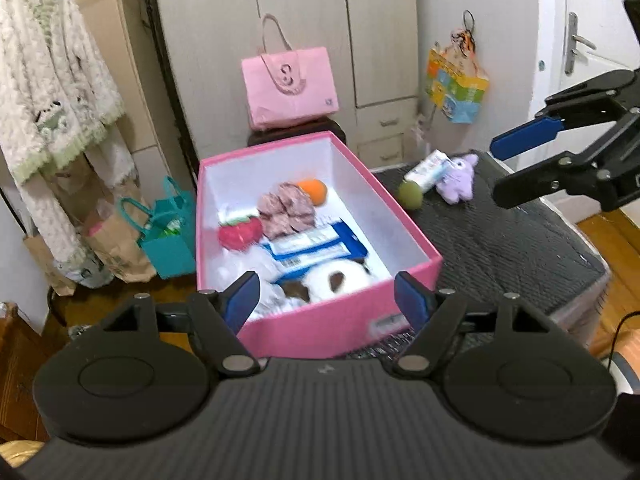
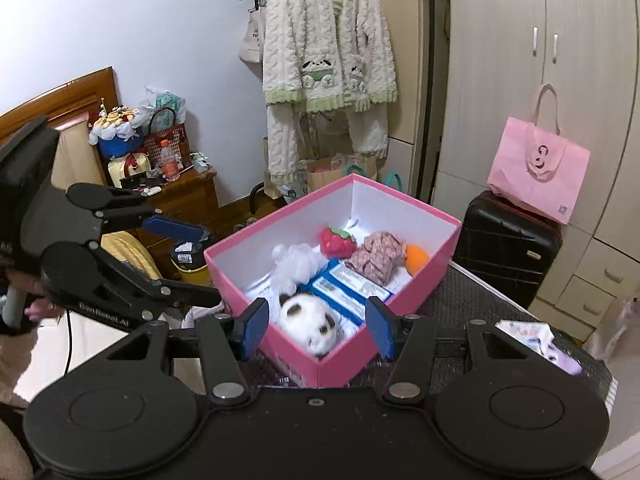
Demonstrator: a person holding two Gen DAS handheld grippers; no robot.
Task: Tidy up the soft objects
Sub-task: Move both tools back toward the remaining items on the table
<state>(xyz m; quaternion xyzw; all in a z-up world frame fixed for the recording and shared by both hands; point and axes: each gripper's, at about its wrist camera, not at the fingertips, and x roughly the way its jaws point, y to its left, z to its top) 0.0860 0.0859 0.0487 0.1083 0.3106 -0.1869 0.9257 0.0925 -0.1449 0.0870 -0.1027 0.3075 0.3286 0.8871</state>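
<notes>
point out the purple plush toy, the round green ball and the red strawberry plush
purple plush toy point(image 1: 458, 180), left wrist view, on its body
round green ball point(image 1: 411, 195), left wrist view, on its centre
red strawberry plush point(image 2: 338, 242), right wrist view, on its red front

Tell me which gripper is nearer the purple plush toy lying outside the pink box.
Right. The right gripper hangs just beside the purple plush toy; the left gripper sits across the pink box from it.
</notes>
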